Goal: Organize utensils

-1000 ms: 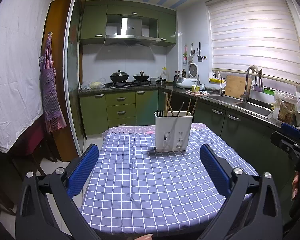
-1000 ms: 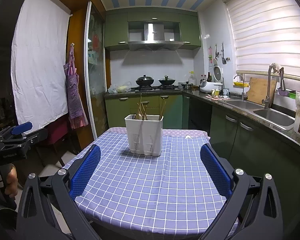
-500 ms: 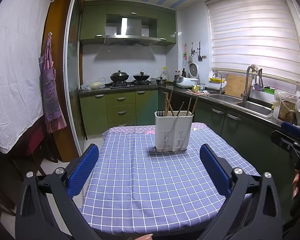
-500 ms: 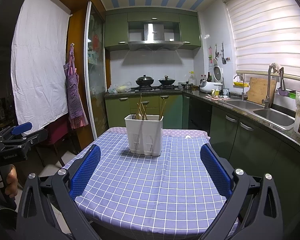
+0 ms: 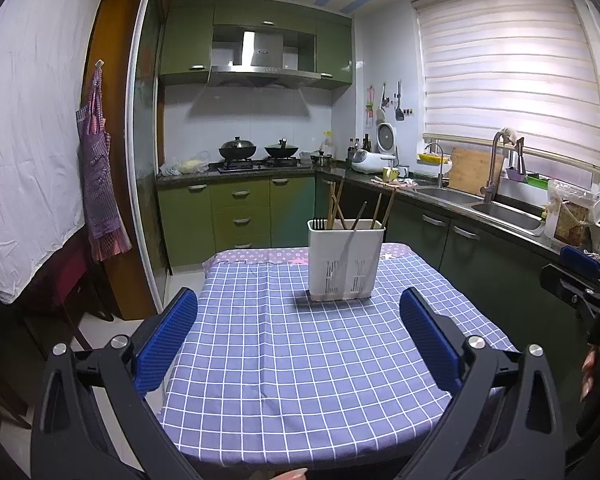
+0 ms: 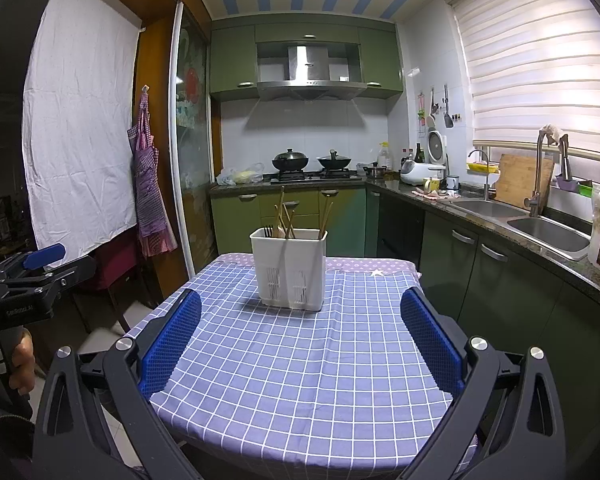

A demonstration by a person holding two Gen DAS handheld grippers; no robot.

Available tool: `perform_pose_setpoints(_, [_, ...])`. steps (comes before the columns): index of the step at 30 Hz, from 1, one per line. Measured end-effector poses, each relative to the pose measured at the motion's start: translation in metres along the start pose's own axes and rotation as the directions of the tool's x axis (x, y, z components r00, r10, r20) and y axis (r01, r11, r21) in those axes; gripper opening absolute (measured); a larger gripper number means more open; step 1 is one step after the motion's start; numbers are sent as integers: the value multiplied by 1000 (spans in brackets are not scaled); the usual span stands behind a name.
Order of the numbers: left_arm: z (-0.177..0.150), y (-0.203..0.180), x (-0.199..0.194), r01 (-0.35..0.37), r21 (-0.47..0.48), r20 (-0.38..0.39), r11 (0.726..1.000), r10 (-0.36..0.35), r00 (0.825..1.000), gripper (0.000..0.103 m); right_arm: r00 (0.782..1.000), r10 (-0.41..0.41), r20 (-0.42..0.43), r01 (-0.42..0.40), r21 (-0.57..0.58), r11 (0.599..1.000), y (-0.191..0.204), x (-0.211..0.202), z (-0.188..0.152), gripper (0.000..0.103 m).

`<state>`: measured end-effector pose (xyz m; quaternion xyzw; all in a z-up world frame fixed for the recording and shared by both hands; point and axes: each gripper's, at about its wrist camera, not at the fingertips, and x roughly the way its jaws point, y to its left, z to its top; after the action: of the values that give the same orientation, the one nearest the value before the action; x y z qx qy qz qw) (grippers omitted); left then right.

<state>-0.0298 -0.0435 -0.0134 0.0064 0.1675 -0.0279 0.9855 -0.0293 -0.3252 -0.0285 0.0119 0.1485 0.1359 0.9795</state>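
A white slotted utensil holder [image 5: 345, 260] [image 6: 289, 270] stands upright at the far middle of the table. Several wooden chopsticks [image 5: 336, 206] [image 6: 284, 216] and a dark fork [image 5: 318, 224] [image 6: 268, 232] stick out of it. My left gripper [image 5: 300, 344] is open above the near half of the table, well short of the holder, with nothing between its blue pads [image 5: 168, 340]. My right gripper [image 6: 300, 344] is likewise open and holds nothing. Each gripper shows at the edge of the other's view, the right [image 5: 580, 280] and the left [image 6: 32, 276].
The table wears a blue checked cloth [image 5: 312, 360] [image 6: 300, 360]. Green cabinets and a stove with two pans [image 6: 312, 162] line the far wall. A counter with a double sink [image 6: 520, 220] runs along the right. A purple apron [image 6: 150, 196] hangs at left beside a white sheet.
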Motion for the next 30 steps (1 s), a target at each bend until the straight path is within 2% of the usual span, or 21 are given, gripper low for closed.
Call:
perform_pose_setpoints(12, [2, -1, 6, 22, -13, -23, 1000, -22, 999, 96, 1000, 6, -10, -6, -2, 1000, 1, 2, -3, 98])
perform_pose_setpoints(21, [4, 4, 8, 93, -53, -15, 994, -94, 995, 96, 1000, 10, -16, -10, -2, 1000, -1, 2, -4, 98])
perform_pose_setpoints(30, [-1, -2, 12, 29, 1, -28, 1000, -29, 999, 96, 1000, 14, -21, -14, 1, 1000, -2, 4, -6, 98])
